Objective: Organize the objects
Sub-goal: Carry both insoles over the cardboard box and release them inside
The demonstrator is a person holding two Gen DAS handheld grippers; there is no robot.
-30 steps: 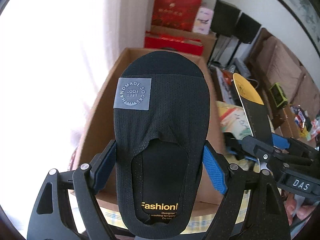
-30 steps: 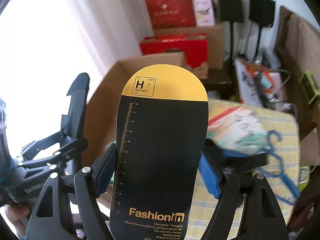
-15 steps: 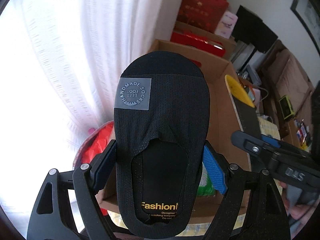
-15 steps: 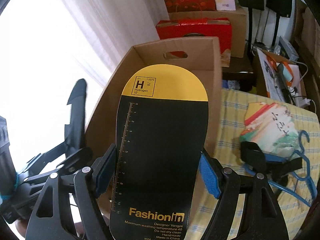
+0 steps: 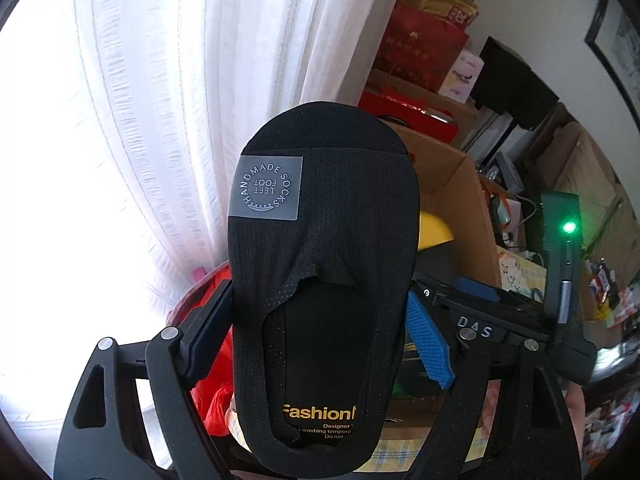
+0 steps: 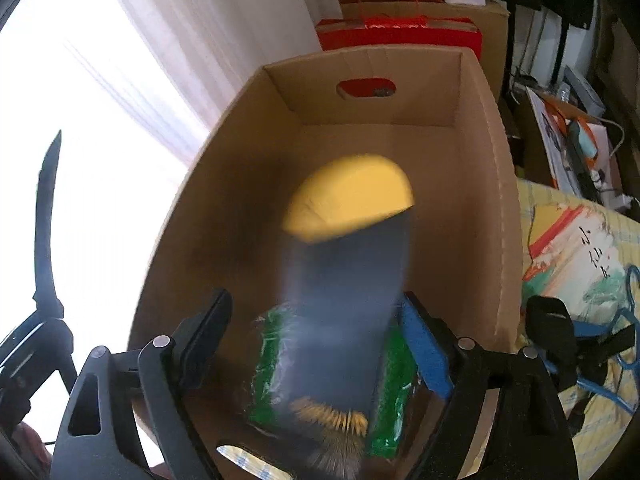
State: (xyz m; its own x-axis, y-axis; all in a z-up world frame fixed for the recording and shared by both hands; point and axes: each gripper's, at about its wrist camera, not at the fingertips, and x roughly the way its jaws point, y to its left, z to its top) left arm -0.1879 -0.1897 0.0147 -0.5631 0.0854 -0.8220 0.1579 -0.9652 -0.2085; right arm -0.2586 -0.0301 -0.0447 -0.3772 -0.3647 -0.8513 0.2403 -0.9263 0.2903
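Right wrist view, nearest first: the right tool [image 6: 316, 344] is opening, and the stiff card insert [image 6: 344, 264], black with a rounded yellow tip, is blurred between the spreading jaws, apparently slipping free of the pads and dropping tip-up into the cardboard box [image 6: 492, 184]. That release looks deliberate, since the box serves as the collecting bin. Under the card, on the box floor, lies a crinkly green packet [image 6: 272, 352]. The box itself is plain corrugated board with a cut handle slot in its far wall. Right of the box, a blue hanger [image 6: 624, 308] rests on the yellow checked cloth of the desk [image 6: 560, 208]. In the left wrist view, the left tool [image 5: 320, 320] clamps a black mesh sock [image 5: 324, 232], stretched flat over its own card, holding it upright left of the box, probably waiting its turn. Beyond the box hang white pleated curtains [image 5: 160, 120].
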